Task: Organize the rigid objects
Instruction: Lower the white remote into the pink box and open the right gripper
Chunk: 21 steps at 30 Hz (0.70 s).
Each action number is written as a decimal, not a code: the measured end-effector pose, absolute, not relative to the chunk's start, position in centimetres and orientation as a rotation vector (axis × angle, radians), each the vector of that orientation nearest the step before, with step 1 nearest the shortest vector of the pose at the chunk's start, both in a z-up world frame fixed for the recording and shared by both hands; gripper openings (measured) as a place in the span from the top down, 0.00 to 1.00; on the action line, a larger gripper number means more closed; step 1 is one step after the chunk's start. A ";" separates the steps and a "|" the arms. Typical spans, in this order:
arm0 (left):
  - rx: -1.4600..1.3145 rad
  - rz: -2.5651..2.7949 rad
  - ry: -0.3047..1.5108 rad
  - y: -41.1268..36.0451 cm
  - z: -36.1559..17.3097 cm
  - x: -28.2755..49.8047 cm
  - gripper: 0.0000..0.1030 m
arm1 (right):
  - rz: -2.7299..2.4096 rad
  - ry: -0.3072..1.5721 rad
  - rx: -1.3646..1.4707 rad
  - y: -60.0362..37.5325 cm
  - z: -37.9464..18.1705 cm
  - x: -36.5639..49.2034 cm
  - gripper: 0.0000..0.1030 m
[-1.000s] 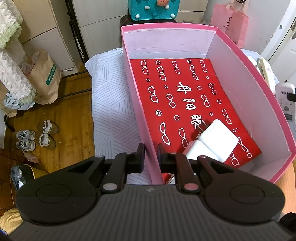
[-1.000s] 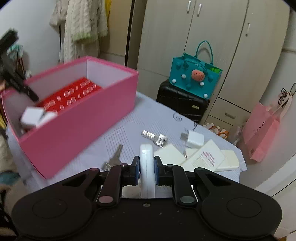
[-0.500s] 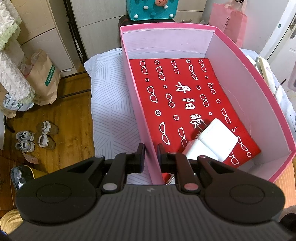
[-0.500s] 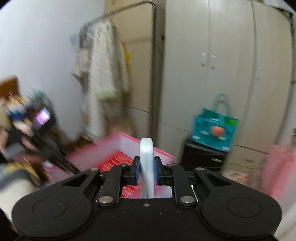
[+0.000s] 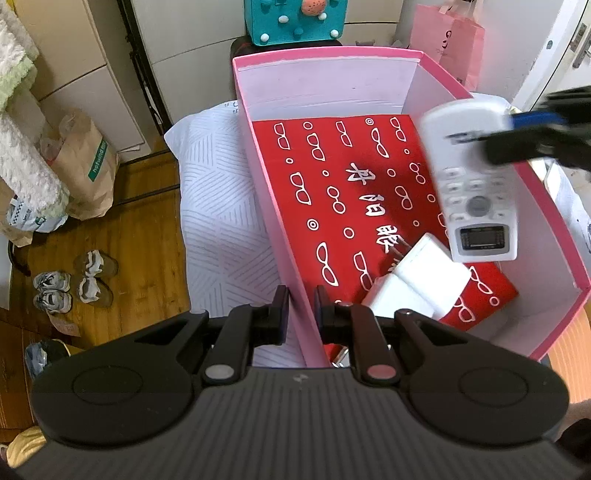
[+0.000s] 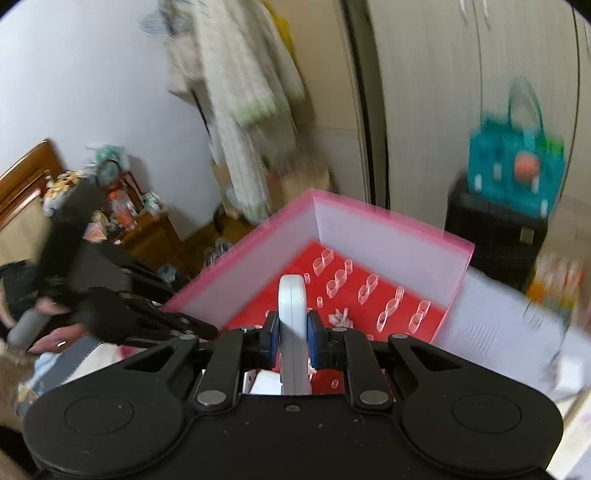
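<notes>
A pink box (image 5: 269, 206) with a red patterned floor stands on a white cloth. My left gripper (image 5: 300, 308) is shut on the box's left wall near its front corner. My right gripper (image 6: 291, 334) is shut on a white remote control (image 5: 471, 184), held edge-on over the box interior (image 6: 369, 291). In the left wrist view the remote hangs above the box's right side, display end down. A white charger block (image 5: 421, 282) lies on the red floor near the front.
A teal bag (image 5: 295, 16) on a black suitcase stands behind the box, a pink paper bag (image 5: 448, 40) to its right. A brown paper bag (image 5: 86, 166) and shoes (image 5: 74, 284) lie on the wooden floor at left.
My right gripper has carried the remote from the cloth side up and over the pink box. The remote now shows in the left wrist view. My left gripper has kept its hold.
</notes>
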<state>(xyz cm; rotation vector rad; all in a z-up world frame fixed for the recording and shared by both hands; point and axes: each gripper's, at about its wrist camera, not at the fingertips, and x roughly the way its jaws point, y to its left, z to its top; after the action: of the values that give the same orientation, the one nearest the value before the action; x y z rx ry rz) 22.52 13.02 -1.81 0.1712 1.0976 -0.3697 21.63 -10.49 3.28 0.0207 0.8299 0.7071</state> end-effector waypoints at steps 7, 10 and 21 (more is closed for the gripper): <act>0.174 -0.385 1.093 13.1 -1.8 22.5 0.87 | 0.652 0.878 0.065 -10.0 1.6 25.1 0.82; 0.169 -0.391 1.095 13.2 -1.8 22.5 0.87 | 0.648 0.915 0.095 -10.1 0.9 26.2 0.82; 0.178 -0.392 1.094 13.1 -1.7 22.5 0.87 | 0.549 0.951 -0.102 -8.7 -0.6 26.9 0.82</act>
<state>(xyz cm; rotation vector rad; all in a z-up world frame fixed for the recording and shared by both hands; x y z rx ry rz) 22.53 13.10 -1.66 0.1776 1.0942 -0.3923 26.86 -8.73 -0.64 -0.1023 0.9507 0.5491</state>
